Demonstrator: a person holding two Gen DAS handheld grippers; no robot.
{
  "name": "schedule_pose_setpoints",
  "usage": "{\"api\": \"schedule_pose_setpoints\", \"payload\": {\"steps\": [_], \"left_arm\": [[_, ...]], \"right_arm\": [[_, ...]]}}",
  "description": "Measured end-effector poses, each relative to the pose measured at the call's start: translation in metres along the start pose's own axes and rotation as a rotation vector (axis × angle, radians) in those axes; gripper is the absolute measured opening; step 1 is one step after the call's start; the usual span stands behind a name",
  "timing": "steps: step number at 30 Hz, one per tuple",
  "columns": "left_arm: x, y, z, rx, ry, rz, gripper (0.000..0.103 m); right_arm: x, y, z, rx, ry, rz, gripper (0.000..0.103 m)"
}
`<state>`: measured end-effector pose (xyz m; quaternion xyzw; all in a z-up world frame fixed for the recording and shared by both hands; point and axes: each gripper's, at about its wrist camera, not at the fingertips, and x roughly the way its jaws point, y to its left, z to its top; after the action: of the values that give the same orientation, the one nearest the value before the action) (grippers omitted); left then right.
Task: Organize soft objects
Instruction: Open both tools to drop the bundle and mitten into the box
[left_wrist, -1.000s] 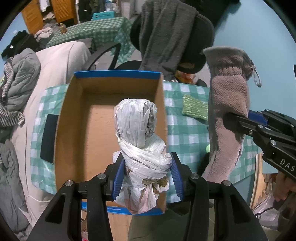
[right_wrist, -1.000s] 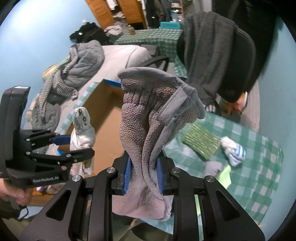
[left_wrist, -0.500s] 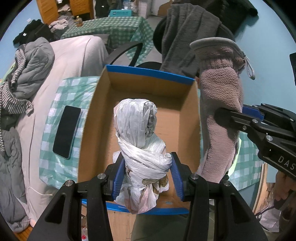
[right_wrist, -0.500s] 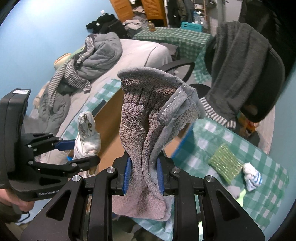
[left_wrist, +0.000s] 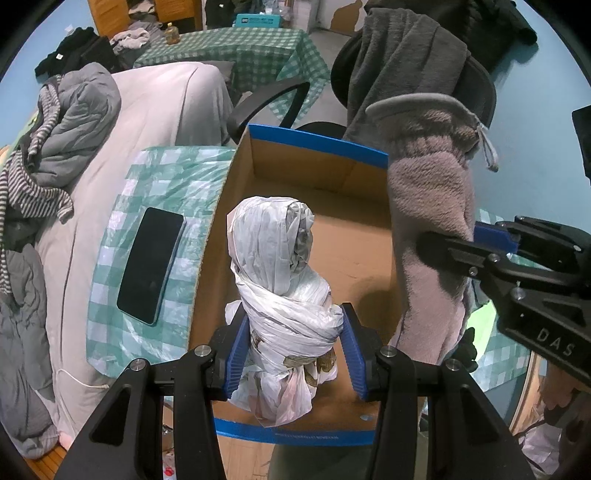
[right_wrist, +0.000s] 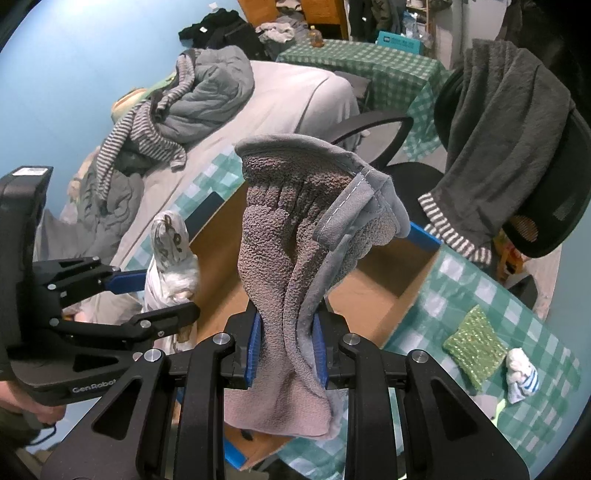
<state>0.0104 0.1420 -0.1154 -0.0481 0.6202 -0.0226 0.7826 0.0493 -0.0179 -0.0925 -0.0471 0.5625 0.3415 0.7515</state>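
Note:
My left gripper (left_wrist: 291, 347) is shut on a knotted white plastic bag (left_wrist: 280, 273) and holds it upright above the near end of an open cardboard box (left_wrist: 354, 229) with blue-taped rims. My right gripper (right_wrist: 284, 343) is shut on a grey-pink fleece cloth (right_wrist: 295, 240), held over the box's right side; it also shows in the left wrist view (left_wrist: 428, 206). The bag (right_wrist: 170, 258) and left gripper (right_wrist: 147, 295) show at the left of the right wrist view. The box floor is bare.
A black phone (left_wrist: 151, 258) lies on the green checked tablecloth (left_wrist: 166, 184) left of the box. A green knitted pad (right_wrist: 474, 345) and a white-blue sock (right_wrist: 521, 374) lie on the table at right. An office chair with a grey towel (right_wrist: 506, 140) stands behind.
Both grippers have moved left with their loads, from beside the table's middle to over the cardboard box. The phone has come into view. Both grips are unchanged.

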Motion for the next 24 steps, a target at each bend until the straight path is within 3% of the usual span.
{"api": "schedule_pose_setpoints", "payload": {"steps": [7,16,24], "left_arm": [[0.012,0.007,0.002,-0.011,0.033,0.007,0.047],[0.013,0.010,0.000,-0.020,0.044,0.029,0.055],[0.003,0.005,0.002,-0.012,0.020,0.041,0.057]], "right_arm": [[0.021,0.004,0.004,0.009,0.045,0.013,0.025],[0.023,0.005,0.007,0.030,0.057,-0.012,0.056],[0.016,0.002,0.007,0.045,0.035,-0.029,0.064]]}}
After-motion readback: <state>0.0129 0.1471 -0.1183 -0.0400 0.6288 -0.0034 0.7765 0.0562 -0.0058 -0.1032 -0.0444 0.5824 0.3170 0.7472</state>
